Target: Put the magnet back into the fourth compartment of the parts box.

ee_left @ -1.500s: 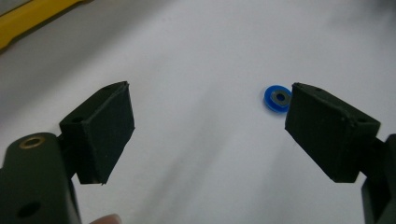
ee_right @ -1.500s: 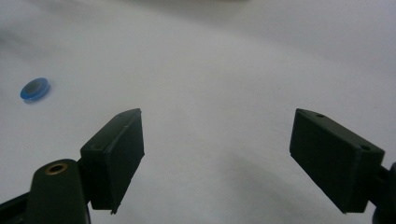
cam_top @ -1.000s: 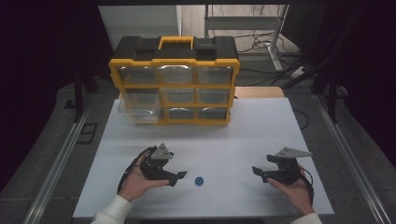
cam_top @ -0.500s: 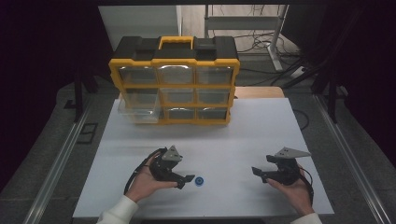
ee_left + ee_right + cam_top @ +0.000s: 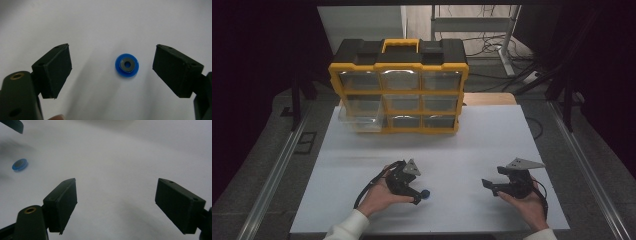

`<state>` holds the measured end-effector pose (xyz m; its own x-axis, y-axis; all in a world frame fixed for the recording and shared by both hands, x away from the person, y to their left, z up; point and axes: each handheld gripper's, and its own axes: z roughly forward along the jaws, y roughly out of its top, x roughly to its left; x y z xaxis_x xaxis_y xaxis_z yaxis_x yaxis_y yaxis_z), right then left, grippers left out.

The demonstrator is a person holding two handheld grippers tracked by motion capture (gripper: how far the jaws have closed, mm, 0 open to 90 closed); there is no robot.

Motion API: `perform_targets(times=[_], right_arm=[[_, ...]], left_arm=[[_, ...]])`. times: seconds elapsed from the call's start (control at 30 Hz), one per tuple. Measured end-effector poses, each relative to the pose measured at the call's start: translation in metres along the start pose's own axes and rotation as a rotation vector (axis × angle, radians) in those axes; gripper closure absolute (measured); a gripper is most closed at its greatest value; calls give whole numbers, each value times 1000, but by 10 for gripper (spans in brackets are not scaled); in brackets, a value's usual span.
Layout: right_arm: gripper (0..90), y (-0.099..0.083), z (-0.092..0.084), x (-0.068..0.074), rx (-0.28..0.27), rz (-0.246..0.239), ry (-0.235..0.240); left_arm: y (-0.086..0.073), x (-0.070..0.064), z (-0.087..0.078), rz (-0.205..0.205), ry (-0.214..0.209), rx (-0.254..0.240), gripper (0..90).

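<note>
The left gripper (image 5: 416,196) has moved rightward across the white table (image 5: 472,145) and now hovers with wide jaws straddling the small blue disc (image 5: 127,65), likely about to grasp it, while the right gripper (image 5: 490,186) waits wide open well apart.

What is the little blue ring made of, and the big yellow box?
The blue ring looks like smooth plastic, bright and evenly coloured, with a dark grey ring in its middle that may be metal or rubber; that is hard to tell. The yellow box looks like hard plastic, with a moulded yellow frame, black top and see-through drawers.
</note>
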<state>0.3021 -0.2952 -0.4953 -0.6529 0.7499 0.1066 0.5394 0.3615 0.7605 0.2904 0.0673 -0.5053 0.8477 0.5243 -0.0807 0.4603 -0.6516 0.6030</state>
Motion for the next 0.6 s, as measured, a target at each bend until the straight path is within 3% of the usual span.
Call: perform_targets(times=[0.37,0.6], right_arm=[[182,0,0,0,3,1,-1],[183,0,0,-1,5,2,-3]], left_arm=[[6,-11,21,67,14,93,196],[5,-15,24,104,-10,123,342]])
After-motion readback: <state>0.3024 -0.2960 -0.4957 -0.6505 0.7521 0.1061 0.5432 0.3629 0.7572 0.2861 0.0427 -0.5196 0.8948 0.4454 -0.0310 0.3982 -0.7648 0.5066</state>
